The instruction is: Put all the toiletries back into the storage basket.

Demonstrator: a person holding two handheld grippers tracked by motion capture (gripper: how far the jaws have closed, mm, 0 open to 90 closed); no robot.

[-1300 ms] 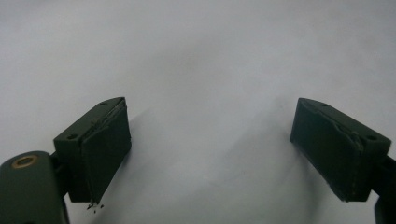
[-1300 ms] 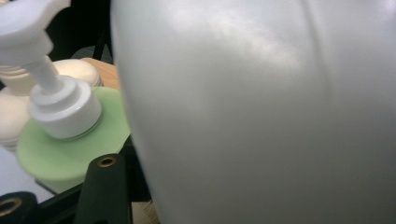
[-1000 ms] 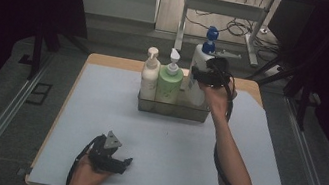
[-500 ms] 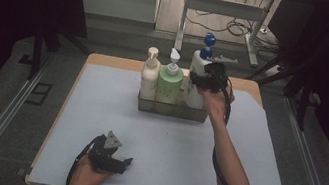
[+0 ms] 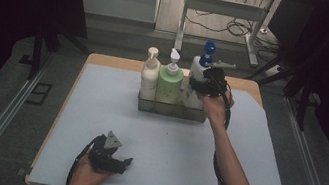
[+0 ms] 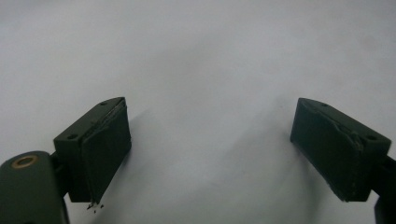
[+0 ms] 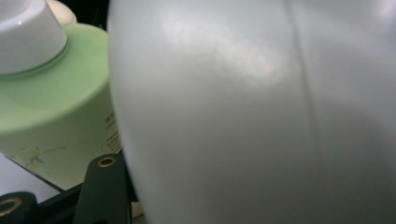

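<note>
Three pump bottles stand upright in a clear tray (image 5: 169, 109) at the table's (image 5: 98, 112) 12 o'clock edge: a cream bottle (image 5: 149, 76) at the left, a green bottle (image 5: 170, 82) in the middle and a white bottle with a blue pump (image 5: 196, 80) at the right, each just beside its neighbour. The right gripper (image 5: 200, 86) reaches in from 3 o'clock and has the white bottle between its jaws; in the right gripper view its pale wall (image 7: 252, 112) presses right up to the camera, one black jaw tight against its left side, the jaws about half spread around it. The left gripper (image 5: 123, 162) rests near the 6 o'clock edge, well apart from the tray, jaws spread wide over bare white table, holding nothing.
</note>
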